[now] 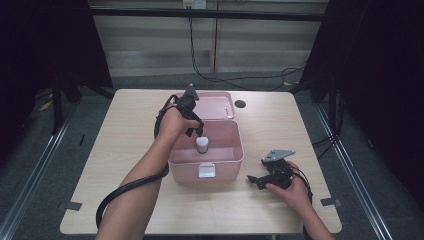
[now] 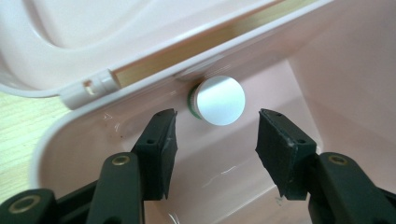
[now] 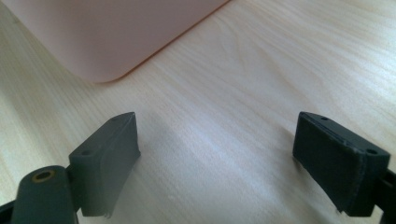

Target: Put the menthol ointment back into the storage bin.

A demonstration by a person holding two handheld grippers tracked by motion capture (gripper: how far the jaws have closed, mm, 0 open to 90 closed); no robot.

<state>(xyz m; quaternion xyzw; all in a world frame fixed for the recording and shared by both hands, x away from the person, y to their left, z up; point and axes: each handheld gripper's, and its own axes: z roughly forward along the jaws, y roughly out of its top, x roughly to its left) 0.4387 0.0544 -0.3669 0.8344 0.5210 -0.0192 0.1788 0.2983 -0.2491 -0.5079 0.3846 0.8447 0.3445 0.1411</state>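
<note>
One small white bottle (image 2: pixel 219 100) (silver cap, green ring) upright in pink box (image 1: pixel 227 160); both grippers' fingers apart, empty.

One pink box (image 1: pixel 206 162) with one open lid (image 1: pixel 215 105), one white-capped bottle (image 1: pixel 202 145) inside it, two tongs, left (image 1: pixel 196 131) and right (image 1: pixel 254 180), on one bench (image 1: pixel 125 130).

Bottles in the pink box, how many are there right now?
1. A small bottle with a silver cap stands upright inside the pink box, near its back wall, just below the open left gripper. Nothing else shows inside the box.
</note>
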